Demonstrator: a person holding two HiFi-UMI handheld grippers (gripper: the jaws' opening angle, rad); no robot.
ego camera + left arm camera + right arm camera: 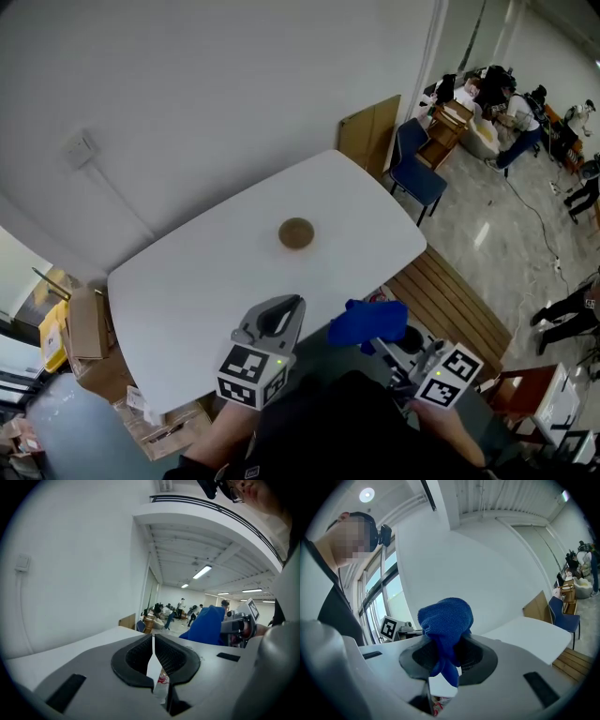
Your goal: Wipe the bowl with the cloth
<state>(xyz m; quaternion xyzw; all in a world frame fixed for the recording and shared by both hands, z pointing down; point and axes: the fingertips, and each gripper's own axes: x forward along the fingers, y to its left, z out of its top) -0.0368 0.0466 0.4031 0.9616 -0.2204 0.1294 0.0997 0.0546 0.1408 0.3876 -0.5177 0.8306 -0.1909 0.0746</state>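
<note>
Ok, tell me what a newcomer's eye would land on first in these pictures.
The bright blue cloth stands out first, bunched up and clamped in the right gripper, just off the near edge of the white table. Next comes the small brown bowl, alone near the middle of that table. The left gripper hovers over the near edge beside the cloth, jaws together and empty.

Brown bowl (296, 233) on white table (206, 281)
</note>
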